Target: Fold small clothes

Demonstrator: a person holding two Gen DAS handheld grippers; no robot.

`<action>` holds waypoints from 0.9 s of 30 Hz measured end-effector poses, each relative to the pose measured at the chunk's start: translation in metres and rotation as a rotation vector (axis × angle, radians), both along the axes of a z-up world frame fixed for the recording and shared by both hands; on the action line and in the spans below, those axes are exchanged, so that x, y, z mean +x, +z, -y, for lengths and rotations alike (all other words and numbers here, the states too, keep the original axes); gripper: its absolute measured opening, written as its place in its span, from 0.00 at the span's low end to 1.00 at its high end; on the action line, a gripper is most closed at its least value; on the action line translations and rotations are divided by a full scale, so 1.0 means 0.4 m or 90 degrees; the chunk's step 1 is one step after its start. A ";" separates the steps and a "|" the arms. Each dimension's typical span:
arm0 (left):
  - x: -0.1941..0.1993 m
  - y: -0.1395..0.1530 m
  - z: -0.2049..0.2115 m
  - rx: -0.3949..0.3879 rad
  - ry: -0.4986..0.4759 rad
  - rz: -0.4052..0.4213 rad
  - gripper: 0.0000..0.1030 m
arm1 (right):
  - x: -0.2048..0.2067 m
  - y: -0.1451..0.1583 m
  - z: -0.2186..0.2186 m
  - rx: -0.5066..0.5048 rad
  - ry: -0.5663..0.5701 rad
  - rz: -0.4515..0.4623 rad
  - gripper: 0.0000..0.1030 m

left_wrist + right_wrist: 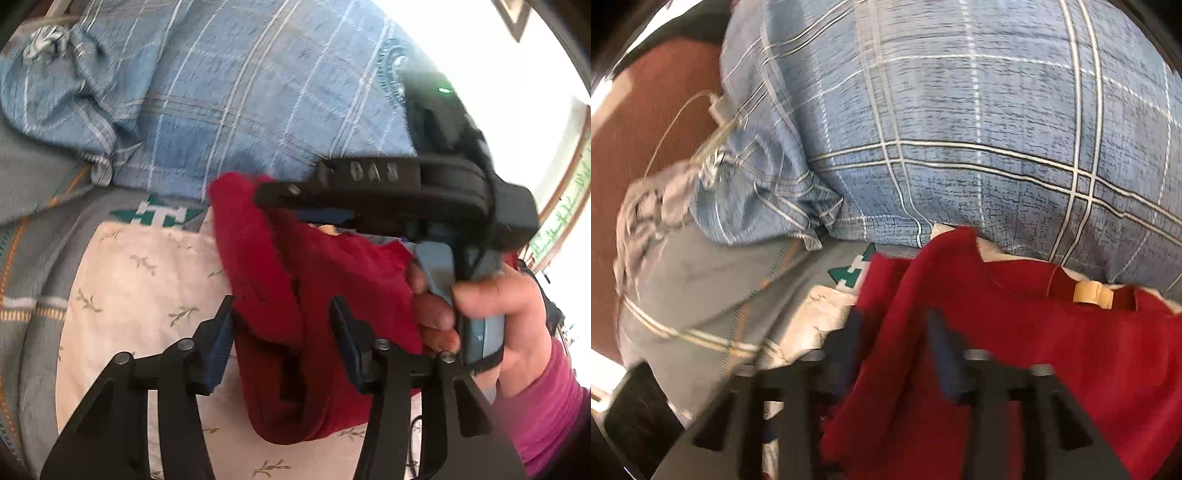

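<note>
My left claw (282,332) released, straddling red garment (321,295) fold; right claw (894,332) prob released too, view blurred. Pinch fold edge squarely, lay flat on bed sheet (147,280).

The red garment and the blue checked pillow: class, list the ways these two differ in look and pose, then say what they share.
1. The red garment is plain; the blue checked pillow carries pale crossing lines.
2. The garment lies thin, rumpled and folded over; the pillow sits plump and rounded.
3. The garment runs between both grippers' jaws; the pillow lies beyond them, untouched.
Shared: both are soft fabric, resting on the same bed.
</note>
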State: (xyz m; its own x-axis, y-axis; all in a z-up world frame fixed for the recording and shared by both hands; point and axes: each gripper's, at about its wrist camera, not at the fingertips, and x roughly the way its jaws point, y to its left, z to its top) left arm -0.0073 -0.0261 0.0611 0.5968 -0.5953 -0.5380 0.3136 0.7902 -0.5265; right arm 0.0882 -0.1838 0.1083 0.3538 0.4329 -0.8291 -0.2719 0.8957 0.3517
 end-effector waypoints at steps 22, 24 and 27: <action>-0.015 -0.003 0.035 0.071 0.000 -0.004 0.55 | 0.037 -0.093 -0.105 -0.134 0.063 0.012 0.31; -0.016 -0.006 0.043 0.079 -0.002 -0.005 0.61 | 0.036 -0.088 -0.096 -0.127 0.062 0.012 0.31; -0.020 -0.013 0.051 0.083 -0.005 -0.015 0.82 | 0.039 -0.078 -0.073 -0.108 0.053 0.007 0.31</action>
